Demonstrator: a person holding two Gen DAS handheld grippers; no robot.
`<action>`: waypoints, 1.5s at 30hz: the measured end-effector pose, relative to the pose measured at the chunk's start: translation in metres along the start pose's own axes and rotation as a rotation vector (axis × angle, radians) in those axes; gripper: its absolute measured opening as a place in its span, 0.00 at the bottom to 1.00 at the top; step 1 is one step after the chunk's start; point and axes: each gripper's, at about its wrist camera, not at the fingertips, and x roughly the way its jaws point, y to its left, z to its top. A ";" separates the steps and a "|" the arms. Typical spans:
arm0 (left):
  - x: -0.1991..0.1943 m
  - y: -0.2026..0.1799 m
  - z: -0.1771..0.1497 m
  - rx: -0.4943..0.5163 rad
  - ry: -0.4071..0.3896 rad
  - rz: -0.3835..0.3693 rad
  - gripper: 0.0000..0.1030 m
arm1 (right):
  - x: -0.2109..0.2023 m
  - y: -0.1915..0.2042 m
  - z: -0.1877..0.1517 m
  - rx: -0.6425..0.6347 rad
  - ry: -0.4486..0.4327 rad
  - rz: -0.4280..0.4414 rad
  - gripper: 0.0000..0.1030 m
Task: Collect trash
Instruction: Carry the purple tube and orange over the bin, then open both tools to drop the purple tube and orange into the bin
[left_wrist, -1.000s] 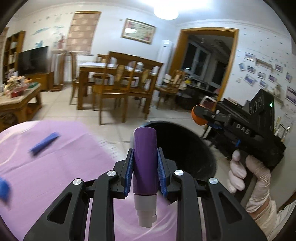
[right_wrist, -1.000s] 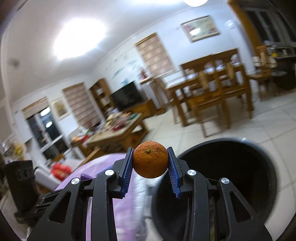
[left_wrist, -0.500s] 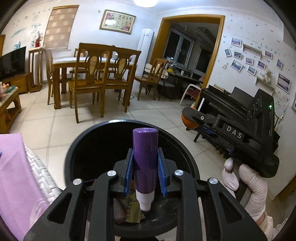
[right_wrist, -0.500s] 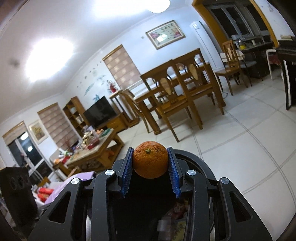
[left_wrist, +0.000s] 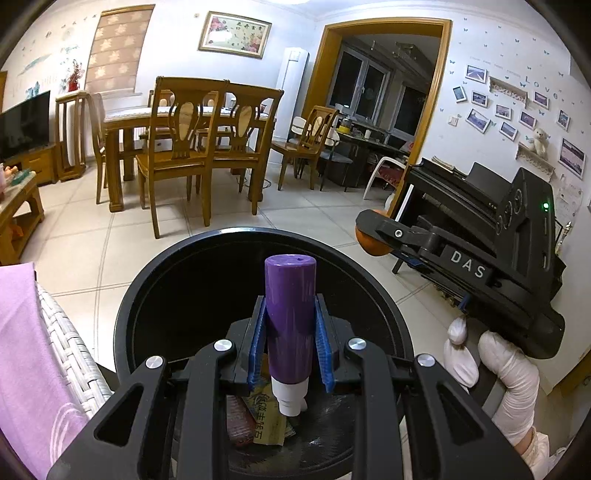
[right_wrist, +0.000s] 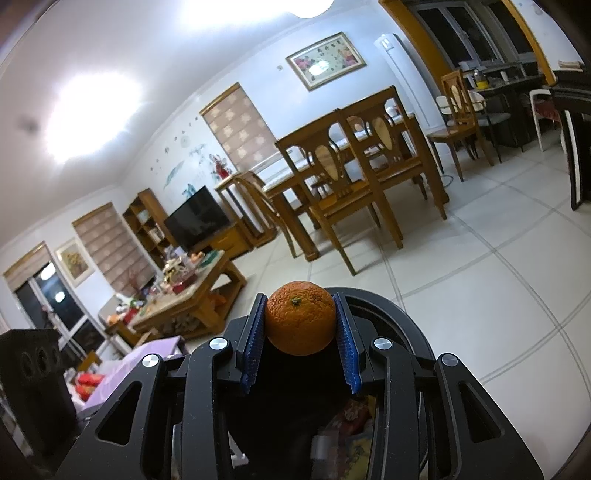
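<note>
While both hover over the bin, left claw pinches tube, right claw orange.

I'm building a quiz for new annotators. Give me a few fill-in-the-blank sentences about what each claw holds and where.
1. The left claw grips a ____ plastic bottle with a white neck.
2. The right claw grips a round ____.
3. Both claws hover over the round ____ trash bin.
4. Crumpled ____ lie at the bin's bottom.

Missing words: purple; orange; black; wrappers
</note>
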 end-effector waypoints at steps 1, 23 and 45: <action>0.001 -0.003 0.000 0.001 0.001 0.002 0.24 | 0.002 0.002 -0.002 -0.001 0.003 0.000 0.35; 0.007 -0.002 -0.002 -0.005 0.014 0.011 0.24 | 0.021 0.016 -0.018 -0.012 0.054 0.006 0.35; -0.038 0.010 -0.007 -0.009 -0.045 0.169 0.95 | 0.017 0.027 -0.036 -0.017 0.032 0.060 0.74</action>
